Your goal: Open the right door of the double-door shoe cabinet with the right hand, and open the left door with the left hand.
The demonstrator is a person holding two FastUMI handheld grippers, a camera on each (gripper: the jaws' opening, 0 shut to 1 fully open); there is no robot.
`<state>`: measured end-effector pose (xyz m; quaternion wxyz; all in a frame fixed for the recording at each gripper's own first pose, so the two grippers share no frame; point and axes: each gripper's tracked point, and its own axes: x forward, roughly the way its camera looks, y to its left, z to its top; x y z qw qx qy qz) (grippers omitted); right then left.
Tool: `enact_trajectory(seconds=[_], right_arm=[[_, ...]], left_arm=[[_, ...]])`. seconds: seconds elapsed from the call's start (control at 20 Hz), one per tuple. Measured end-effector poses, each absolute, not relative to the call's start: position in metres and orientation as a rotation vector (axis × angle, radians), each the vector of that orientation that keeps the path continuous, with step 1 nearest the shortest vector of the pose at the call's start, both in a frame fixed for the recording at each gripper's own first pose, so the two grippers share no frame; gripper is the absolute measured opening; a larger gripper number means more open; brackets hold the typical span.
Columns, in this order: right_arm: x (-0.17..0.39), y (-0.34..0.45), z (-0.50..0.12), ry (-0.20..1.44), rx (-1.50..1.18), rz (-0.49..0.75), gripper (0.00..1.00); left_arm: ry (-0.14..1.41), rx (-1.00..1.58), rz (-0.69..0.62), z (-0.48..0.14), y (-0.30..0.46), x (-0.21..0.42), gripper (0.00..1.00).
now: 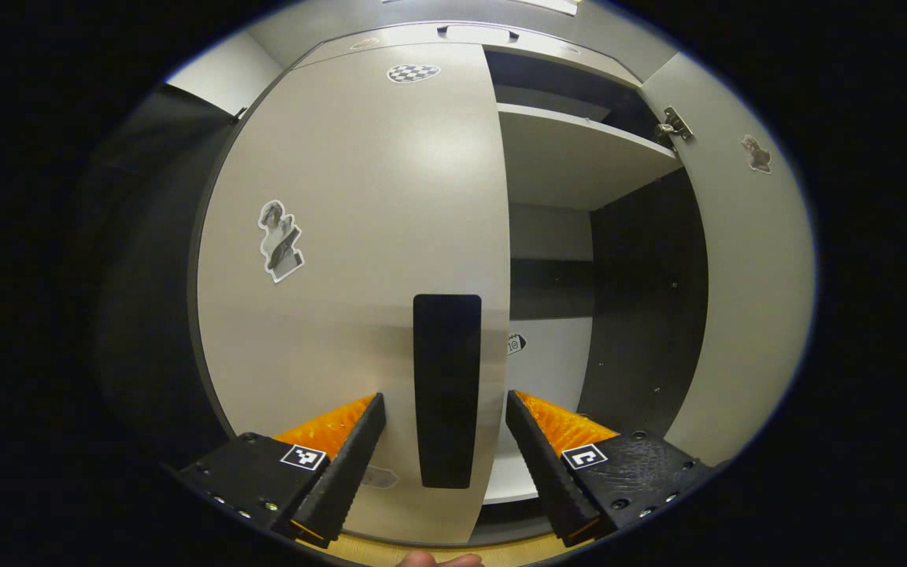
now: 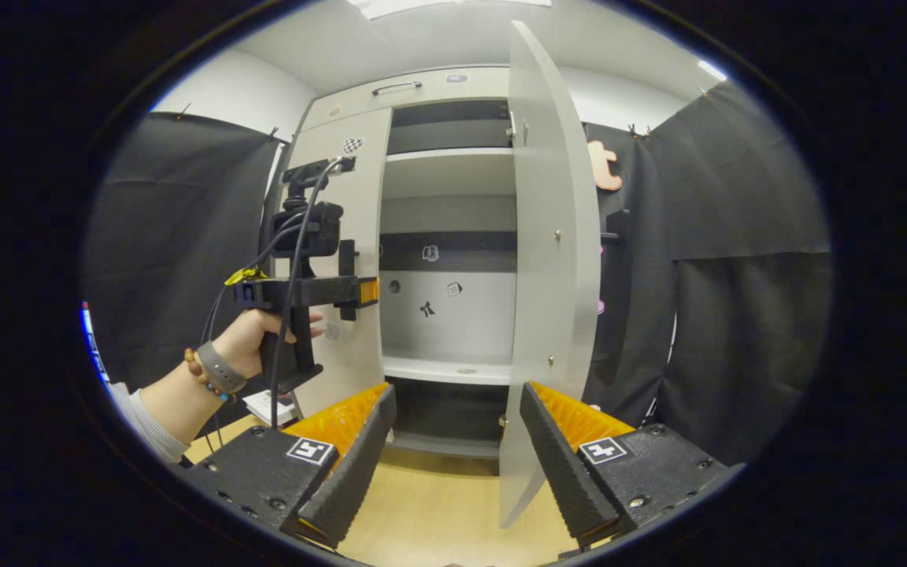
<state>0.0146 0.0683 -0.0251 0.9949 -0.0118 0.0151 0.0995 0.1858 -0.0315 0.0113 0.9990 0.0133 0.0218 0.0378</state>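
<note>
Item: left door (image 1: 359,236) of the shoe cabinet (image 2: 422,87). Status: looking closed, flat to the cabinet front.

Landmark: handle (image 1: 446,390), a dark vertical bar on the left door, near its inner edge.

- Left gripper (image 1: 446,457): you're holding it square to the handle, jaws wide, one finger each side of the bar and neither touching it. The handle's long axis is running up-down, crossing the jaw gap at right angles, so closing should pinch across its width.
- Your left hand (image 2: 253,342) is carrying that gripper right at the handle; much the nearer of the two.
- Right door (image 2: 548,260): standing swung out, edge-on, to the right of the handle, w/ open shelves between.
- Right gripper (image 2: 457,457): you're keeping it well back from the handle, jaws wide, gripping nothing.

Judgement: right-door half looks done; left door pending. Next likely needs a short push fwd, then close.
</note>
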Motion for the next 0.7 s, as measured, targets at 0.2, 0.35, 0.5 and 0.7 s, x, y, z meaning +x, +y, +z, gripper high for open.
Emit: enact_trajectory(seconds=[0.2,0.35,0.5,0.7], right_arm=[[0.020,0.065,-0.028,0.037,-0.012,0.192,0.98],[0.028,0.058,-0.032,0.045,0.002,0.186,0.98],[0.025,0.060,-0.036,0.053,0.003,0.194,0.98],[0.027,0.061,-0.038,0.053,-0.003,0.191,0.98]], left_arm=[[0.051,0.019,0.071,0.010,-0.032,0.186,0.90],[0.051,-0.033,0.053,0.009,-0.029,0.185,0.53],[0.059,-0.037,0.050,0.009,-0.032,0.182,0.30],[0.046,-0.007,0.040,0.009,-0.031,0.186,0.11]])
